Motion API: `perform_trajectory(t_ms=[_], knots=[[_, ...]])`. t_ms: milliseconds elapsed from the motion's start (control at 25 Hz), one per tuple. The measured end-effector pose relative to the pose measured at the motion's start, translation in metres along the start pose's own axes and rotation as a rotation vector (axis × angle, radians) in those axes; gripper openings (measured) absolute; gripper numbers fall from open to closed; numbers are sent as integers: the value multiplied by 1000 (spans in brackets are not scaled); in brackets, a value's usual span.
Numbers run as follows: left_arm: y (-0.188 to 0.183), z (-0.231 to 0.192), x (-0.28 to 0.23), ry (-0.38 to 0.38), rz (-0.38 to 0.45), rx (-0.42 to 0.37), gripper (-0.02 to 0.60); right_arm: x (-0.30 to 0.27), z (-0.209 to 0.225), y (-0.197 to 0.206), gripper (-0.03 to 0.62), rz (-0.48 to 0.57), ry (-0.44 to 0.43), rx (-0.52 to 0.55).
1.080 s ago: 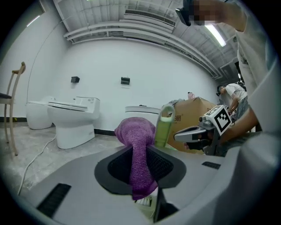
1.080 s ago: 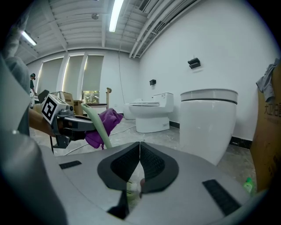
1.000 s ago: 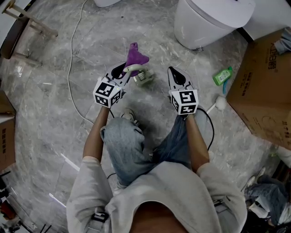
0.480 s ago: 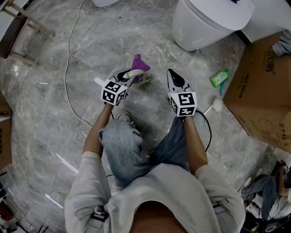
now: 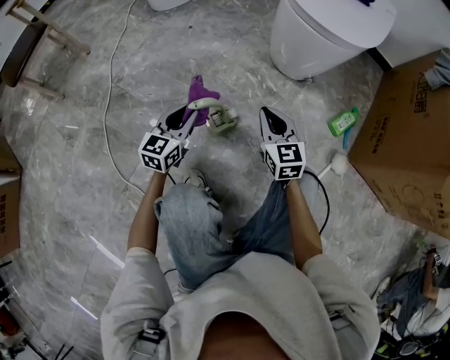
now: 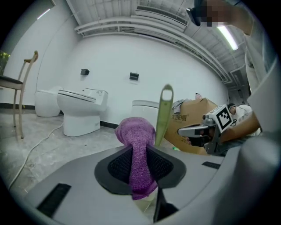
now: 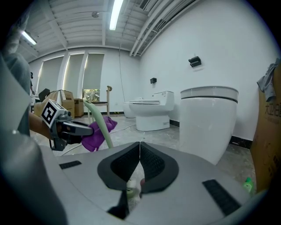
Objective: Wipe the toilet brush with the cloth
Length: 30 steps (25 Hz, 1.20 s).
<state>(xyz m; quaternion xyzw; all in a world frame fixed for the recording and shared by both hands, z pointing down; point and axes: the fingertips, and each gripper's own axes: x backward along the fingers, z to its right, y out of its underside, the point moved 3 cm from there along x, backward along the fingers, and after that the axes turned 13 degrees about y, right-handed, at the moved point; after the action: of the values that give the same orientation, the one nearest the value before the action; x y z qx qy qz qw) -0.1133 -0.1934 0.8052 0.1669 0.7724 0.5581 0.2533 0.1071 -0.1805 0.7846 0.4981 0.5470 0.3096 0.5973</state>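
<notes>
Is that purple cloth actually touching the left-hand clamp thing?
Touching. The left gripper view shows the purple cloth pinched between the two jaws of the left gripper, with its bunched end sticking out past them.

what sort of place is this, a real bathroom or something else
Probably a workshop or storage hall set up as a bathroom: several toilets stand along one bare white wall, cardboard boxes sit on the stone-patterned floor, and the high ceiling has strip lights.

Head view steeply downward, gripper views low, level, sharing toilet [image 7: 151, 112]
</notes>
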Motion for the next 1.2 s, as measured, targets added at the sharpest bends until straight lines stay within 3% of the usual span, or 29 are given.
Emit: perform_trajectory(t_ms=[240, 440, 1000, 1200], knots=[[-14, 6, 61, -77, 65, -10, 95, 1, -7, 0, 31, 8, -17, -1], [-18, 24, 83, -47, 88, -20, 95, 3, -11, -3, 31, 17, -27, 3], [-32, 37, 29, 100, 54, -105, 95, 6, -2, -2, 31, 15, 0, 1], [-27, 34, 10, 126, 30, -99, 95, 7, -2, -1, 31, 11, 3, 3]])
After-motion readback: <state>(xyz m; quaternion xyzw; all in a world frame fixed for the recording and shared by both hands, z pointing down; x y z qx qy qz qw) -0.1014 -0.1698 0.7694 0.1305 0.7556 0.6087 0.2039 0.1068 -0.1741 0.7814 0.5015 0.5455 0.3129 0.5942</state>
